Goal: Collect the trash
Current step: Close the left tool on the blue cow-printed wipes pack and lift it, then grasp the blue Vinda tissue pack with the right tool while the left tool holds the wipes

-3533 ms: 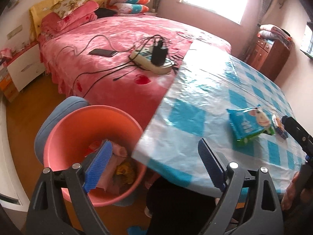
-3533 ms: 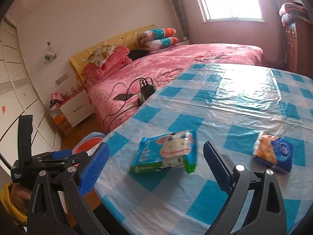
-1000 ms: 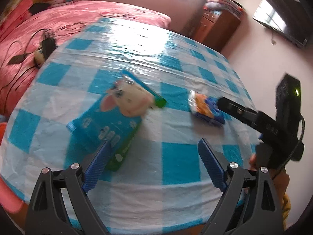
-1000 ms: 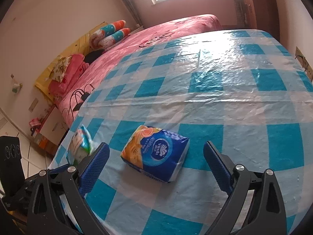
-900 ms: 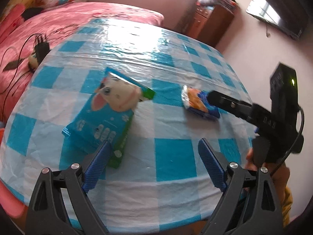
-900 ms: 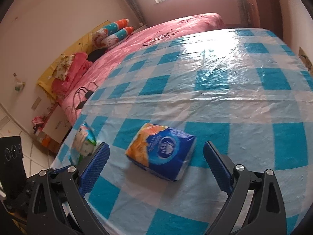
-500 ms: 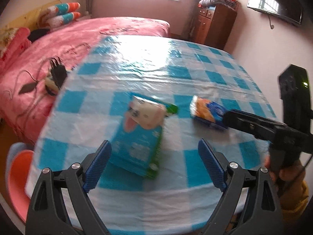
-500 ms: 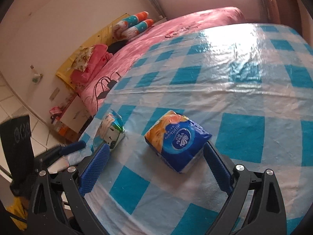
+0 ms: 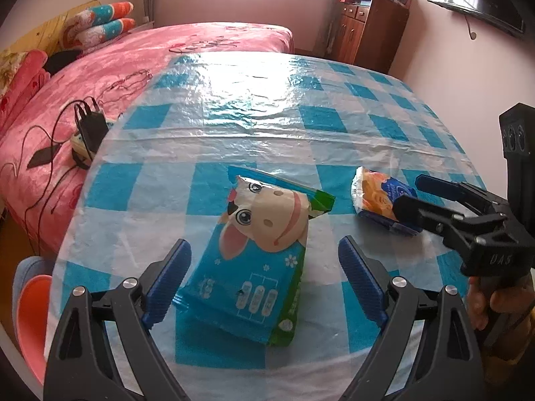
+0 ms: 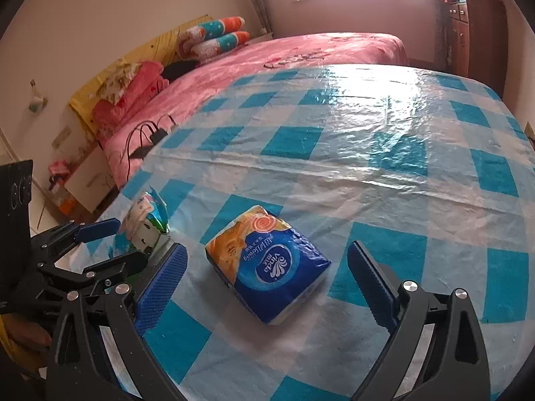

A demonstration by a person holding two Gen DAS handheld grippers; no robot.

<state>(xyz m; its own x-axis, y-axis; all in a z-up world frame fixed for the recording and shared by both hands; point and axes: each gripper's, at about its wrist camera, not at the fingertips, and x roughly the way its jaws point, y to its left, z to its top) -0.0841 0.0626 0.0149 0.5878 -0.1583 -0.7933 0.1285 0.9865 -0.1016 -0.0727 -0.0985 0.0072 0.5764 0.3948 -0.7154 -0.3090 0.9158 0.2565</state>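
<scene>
**Mia:** What is on the table (image 9: 254,107)?

**Ben:** Two packs. One is a blue pack with a cartoon cow (image 9: 257,254) on it. The other is a blue and orange tissue pack (image 10: 267,264). Both lie flat on the checked blue and white cloth.

**Mia:** Where is the left gripper (image 9: 264,280)?

**Ben:** It hangs over the cow pack. Its two blue pads stand wide apart, one on each side of the pack's near end. They do not touch it, so nothing is held.

**Mia:** And the right gripper (image 10: 267,284)?

**Ben:** The same, but at the tissue pack. Its pads are spread wide too, with the pack between them and a gap on both sides. It grips nothing.

**Mia:** Are the packs close together?

**Ben:** They are near each other, but apart. The cow pack is nearer the table's edge on the bed side (you can see its shiny end poking up in the right camera).

**Mia:** What else is there?

**Ben:** A bed with a pink cover (image 9: 140,56) sits behind the table. A power strip with black plugs (image 9: 87,131) lies on it. An orange bucket (image 9: 31,314) peeks out low on the left, below the table's edge. I cannot see inside it. A brown cabinet (image 9: 371,30) stands by the far wall.
</scene>
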